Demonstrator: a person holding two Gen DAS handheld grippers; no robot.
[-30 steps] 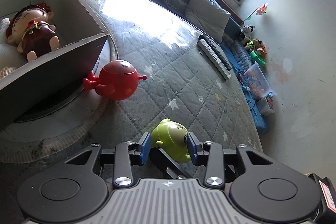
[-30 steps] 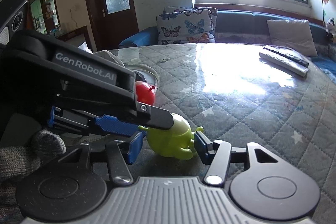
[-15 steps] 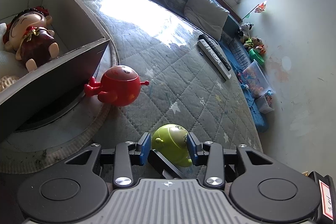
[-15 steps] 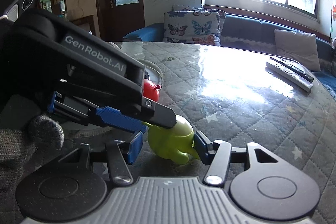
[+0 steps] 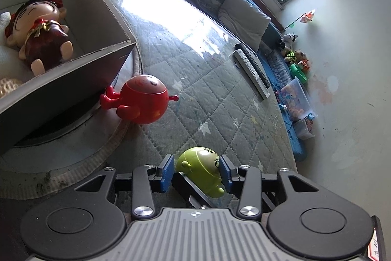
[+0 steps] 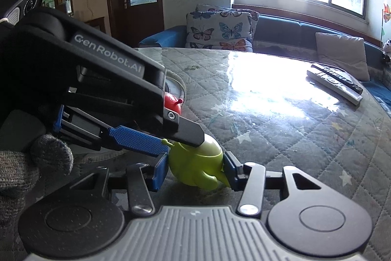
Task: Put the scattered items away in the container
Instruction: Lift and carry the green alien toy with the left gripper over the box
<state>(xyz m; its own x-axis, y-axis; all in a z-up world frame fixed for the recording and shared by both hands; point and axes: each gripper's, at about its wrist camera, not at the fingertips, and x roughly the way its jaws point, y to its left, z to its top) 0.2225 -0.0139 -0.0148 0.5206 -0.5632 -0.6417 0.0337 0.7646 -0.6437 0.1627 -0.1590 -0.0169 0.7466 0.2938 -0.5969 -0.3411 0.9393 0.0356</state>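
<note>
Since 1 second ago the right claw [image 6: 194, 169] has drawn its 2 blue pads inward, and they are closing with the lime-green round-headed plastic robot toy [image 6: 195, 163] between them; both pads now sit against the toy's sides in the right wrist view. That toy has tipped a little too, its domed head leaning further away from the right wrist camera. It lies on the grey quilted star-patterned bench cover [image 5: 207, 89], close to the near edge. Seen from the left wrist, the left claw [image 5: 197, 171] also straddles the same green toy [image 5: 201, 170]: its right pad touches the head, while its left pad stands just beside the toy with a thin gap, so the jaws are apart and not clamped. A grey knitted glove [image 6: 29, 163] on the person's hand grips the left tool. Further up the bench, a glossy red round plastic figure with stubby limbs [image 5: 141, 99] lies on its side just beside the grey cardboard box [image 5: 73, 70], which rests on a round pale mat [image 5: 73, 151]. Inside the box lies a big-headed doll in a dark red dress [image 5: 39, 33]. 2 remote controls [image 5: 251, 70] lie side by side, well apart from the toys, toward the far edge.
</note>
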